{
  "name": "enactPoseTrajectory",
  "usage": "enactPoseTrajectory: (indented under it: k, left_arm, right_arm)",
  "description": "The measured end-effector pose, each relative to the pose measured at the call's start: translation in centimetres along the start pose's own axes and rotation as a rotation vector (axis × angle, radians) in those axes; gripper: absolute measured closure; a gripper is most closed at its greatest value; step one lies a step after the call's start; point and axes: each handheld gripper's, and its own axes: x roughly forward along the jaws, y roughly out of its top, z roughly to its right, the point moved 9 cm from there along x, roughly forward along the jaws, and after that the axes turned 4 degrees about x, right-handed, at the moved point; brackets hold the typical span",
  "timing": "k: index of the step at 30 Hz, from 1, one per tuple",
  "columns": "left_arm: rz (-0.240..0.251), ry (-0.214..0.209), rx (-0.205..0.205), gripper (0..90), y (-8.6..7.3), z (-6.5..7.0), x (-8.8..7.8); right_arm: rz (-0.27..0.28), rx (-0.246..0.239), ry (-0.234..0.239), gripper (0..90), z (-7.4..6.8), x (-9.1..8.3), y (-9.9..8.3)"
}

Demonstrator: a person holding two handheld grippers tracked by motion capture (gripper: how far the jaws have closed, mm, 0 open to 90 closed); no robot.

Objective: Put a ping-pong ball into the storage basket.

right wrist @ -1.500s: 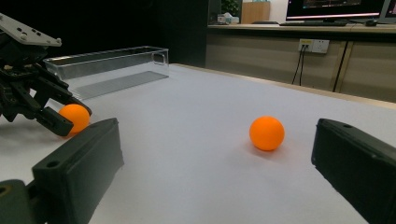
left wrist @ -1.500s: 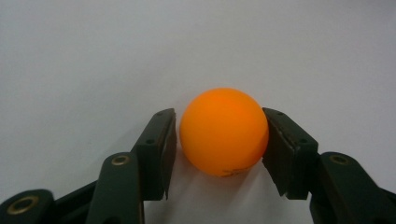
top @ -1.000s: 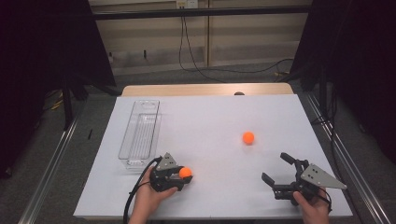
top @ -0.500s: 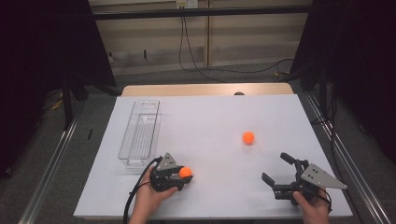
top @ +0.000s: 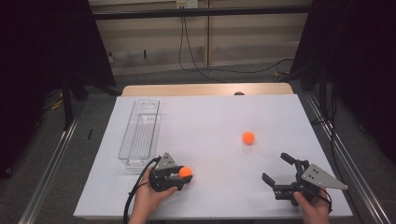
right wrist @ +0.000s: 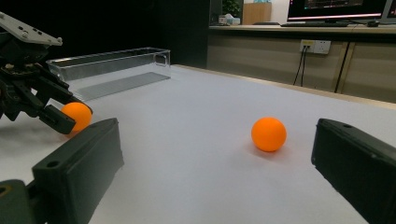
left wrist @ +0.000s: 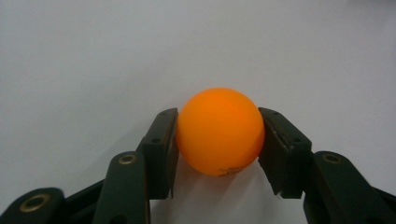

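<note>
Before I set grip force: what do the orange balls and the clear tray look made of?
The ball in the left gripper looks like thin matte plastic, like a ping-pong ball: smooth, seamless, soft sheen, faint print underneath. The loose ball looks the same. The tray seems rigid clear plastic, possibly acrylic: see-through walls, glossy edges.

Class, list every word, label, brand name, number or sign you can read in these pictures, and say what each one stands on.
No text can be read.
Held orange ball: small dark print near its bottom, too small to read.
Monitor behind the table: coloured lines on screen, too blurred to read.
Clear tray, loose orange ball, grippers: no markings seen.
</note>
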Motion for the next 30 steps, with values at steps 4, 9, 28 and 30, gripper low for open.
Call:
enactPoseTrajectory:
  k: [4, 9, 28, 30]
  left_arm:
    - [0.003, -0.001, -0.005, 50.8, 0.1, 0.0, -0.1]
    - [0.007, -0.004, -0.017, 50.8, 0.4, 0.0, -0.2]
    - [0.017, 0.003, -0.044, 50.8, 1.8, -0.4, -1.1]
    - [0.015, 0.006, -0.043, 50.8, 2.0, -0.4, -1.2]
  right_arm:
    - [0.003, 0.002, -0.001, 1.5, 0.0, 0.0, 0.1]
    - [0.004, 0.003, 0.000, 1.5, 0.0, -0.1, 0.1]
    - [0.003, -0.001, 0.001, 1.5, 0.0, -0.1, 0.1]
    - [0.004, 0.001, 0.000, 1.5, 0.0, -0.1, 0.1]
